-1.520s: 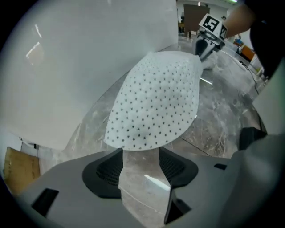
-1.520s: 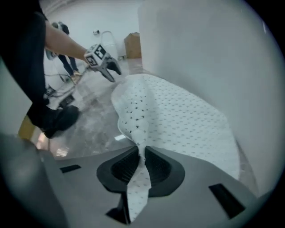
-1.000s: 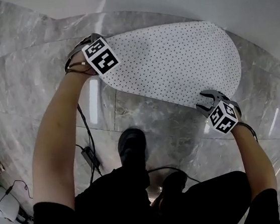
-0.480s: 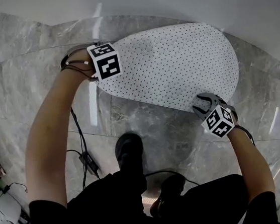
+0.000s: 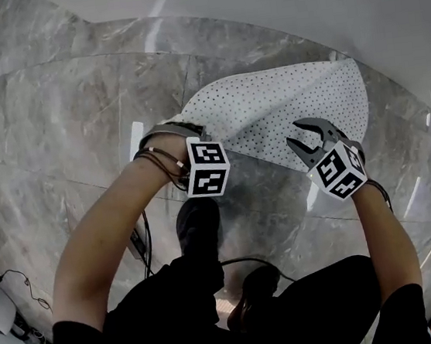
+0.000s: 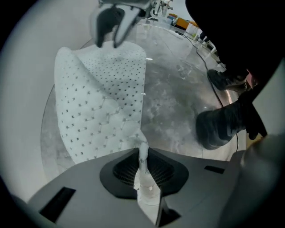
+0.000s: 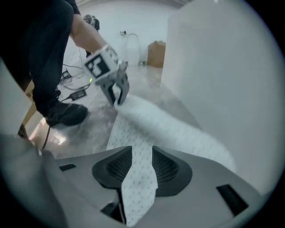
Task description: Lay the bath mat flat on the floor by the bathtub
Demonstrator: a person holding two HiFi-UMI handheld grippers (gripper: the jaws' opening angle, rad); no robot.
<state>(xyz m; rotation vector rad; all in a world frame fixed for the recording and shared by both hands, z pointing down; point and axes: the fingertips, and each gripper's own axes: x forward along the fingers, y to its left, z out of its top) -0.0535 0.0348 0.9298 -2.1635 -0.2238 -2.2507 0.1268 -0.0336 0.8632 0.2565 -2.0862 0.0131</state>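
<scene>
Left gripper [image 6: 142, 155] is pointing straight down, jaws just closed, pinching the one bath mat [image 5: 285, 104]; right gripper [image 5: 298, 135] (tilted) has been closing spread jaws astride it.

Glossy grey marble floor [image 5: 52, 109]; bright light streaks [image 5: 139, 138] reflected

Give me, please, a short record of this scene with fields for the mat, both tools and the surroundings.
mat: white, dotted, one end lifted and curled over, not flat
left tool: jaws just closed, shut on the mat's edge
right tool: jaws apart though just closing; mat shows in the gap, not pinched
floor: grey marble tile
tub: white, along the mat's far side
task: mat not yet laid flat
</scene>
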